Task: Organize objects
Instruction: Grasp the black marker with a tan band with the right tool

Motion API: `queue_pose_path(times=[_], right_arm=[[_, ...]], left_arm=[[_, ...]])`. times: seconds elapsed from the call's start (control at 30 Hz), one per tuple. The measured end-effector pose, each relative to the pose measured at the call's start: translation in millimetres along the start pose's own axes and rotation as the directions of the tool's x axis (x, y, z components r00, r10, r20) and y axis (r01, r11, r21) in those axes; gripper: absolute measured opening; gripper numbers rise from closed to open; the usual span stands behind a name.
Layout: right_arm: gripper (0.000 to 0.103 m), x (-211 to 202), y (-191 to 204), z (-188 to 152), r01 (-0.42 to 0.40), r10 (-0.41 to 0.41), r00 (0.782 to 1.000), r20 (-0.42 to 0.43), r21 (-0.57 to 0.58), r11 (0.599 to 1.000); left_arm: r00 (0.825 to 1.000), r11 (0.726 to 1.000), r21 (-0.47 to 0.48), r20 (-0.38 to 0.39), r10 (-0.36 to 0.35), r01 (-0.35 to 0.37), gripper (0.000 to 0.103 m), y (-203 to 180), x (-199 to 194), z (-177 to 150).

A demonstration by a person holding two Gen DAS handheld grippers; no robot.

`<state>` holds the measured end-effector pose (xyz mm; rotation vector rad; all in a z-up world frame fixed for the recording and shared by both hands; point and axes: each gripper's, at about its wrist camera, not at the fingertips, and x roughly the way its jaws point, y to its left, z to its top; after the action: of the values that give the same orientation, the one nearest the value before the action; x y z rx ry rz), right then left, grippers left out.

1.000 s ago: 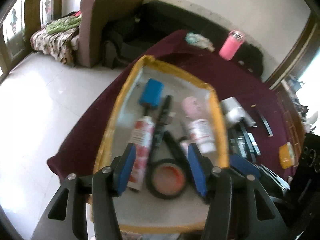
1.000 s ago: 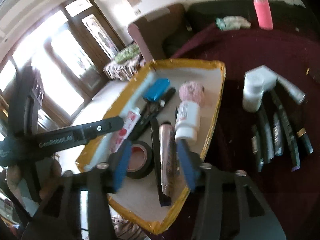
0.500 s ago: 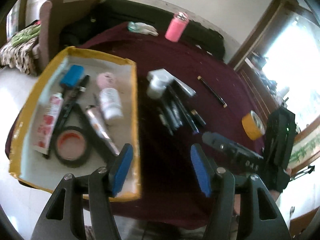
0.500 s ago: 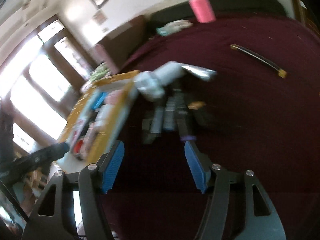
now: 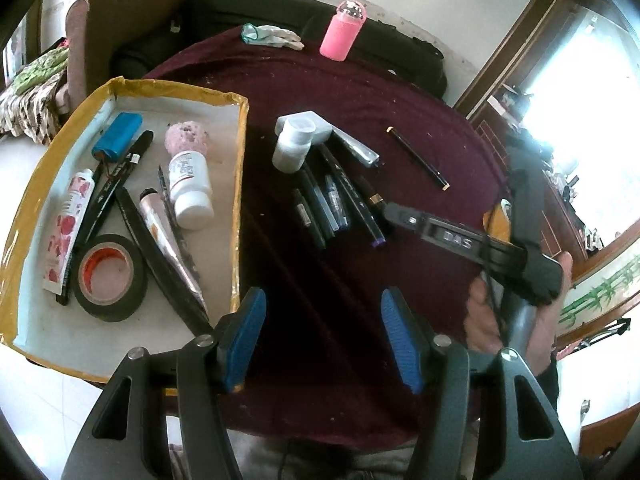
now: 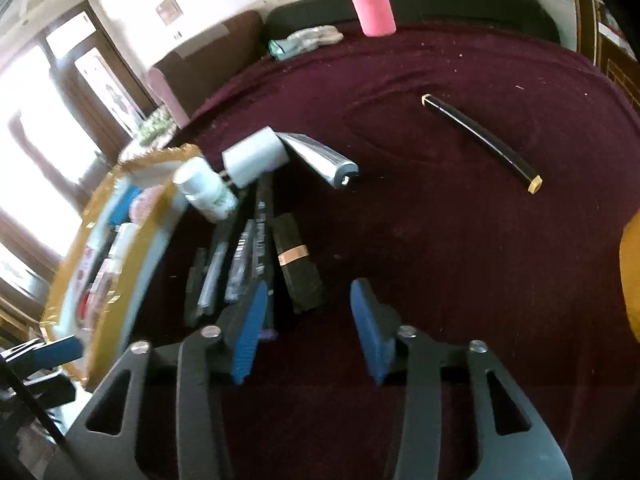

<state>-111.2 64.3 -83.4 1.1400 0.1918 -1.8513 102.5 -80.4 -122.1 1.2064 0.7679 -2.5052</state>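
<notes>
I hold the left tongs point(image 5: 322, 340) wide and empty while the right tongs point(image 6: 306, 328), nothing between them, are closing beside the pen cluster point(image 6: 256, 256) on the desk point(image 6: 460, 240) near the tray point(image 5: 240, 168), risking a multi-pen snag.

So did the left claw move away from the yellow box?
Yes. The left claw was over the yellow box a second ago, above the tape roll. Now it has slid right, past the box's edge, over the maroon cloth.
</notes>
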Motion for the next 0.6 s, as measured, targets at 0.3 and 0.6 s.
queue_pose_path(times=[0.3,0.6], right_arm=[[0.036,17.3,8.3,-2.0,0.019,-0.018,1.0,0.005,-0.074,0.997],[0.015,10.6,-5.9,-4.9,-0.01,0.01,1.0,-0.025,0.003,1.0]], left_arm=[[1.0,1.0,0.018,-0.025,-0.002,0.002,0.054,-10.7,9.2,-1.6],[0.999,1.0,0.016,-0.053,-0.002,0.003,0.054,-23.6,23.0,4.2]])
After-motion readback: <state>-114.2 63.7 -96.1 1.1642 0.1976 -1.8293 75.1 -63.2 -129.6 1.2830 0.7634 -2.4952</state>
